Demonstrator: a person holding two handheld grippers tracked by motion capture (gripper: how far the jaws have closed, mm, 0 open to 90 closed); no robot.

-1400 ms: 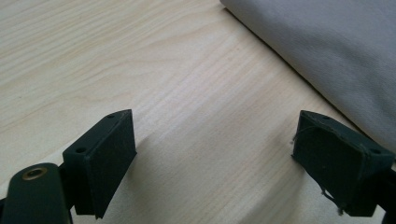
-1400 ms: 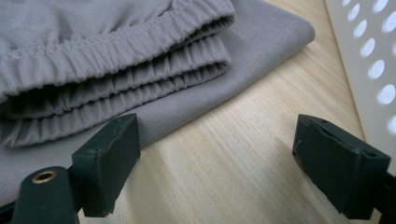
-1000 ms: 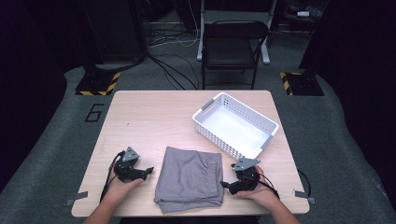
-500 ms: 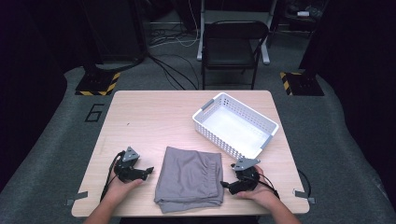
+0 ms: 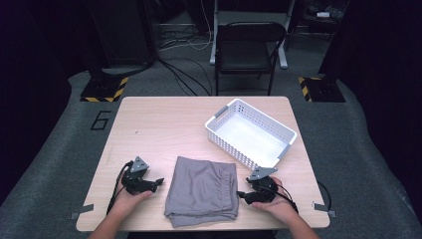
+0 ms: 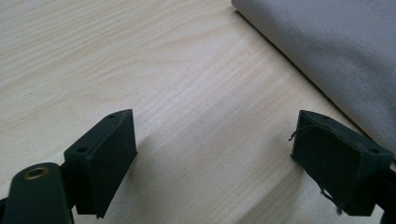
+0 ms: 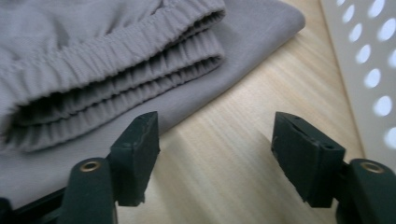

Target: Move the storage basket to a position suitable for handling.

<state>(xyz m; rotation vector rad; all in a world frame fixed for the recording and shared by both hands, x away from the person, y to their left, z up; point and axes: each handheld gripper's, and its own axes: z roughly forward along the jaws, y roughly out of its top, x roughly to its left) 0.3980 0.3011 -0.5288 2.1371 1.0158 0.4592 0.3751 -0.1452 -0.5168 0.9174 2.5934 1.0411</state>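
A folded grey garment (image 5: 203, 190) with an elastic waistband lies near the front edge of the wooden table (image 5: 164, 124). My left gripper (image 5: 160, 182) rests on the table just left of it, jaws open over bare wood, with the cloth's edge (image 6: 336, 51) at the upper right of its view. My right gripper (image 5: 240, 194) rests at the garment's right side, open; the gathered waistband (image 7: 116, 79) lies just beyond its jaws. Neither gripper holds anything.
A white perforated plastic basket (image 5: 284, 130) stands at an angle on the table's back right, its wall (image 7: 369, 70) close to my right gripper. Beyond the table stand a black folding chair (image 5: 249, 50) and floor cables (image 5: 184, 74).
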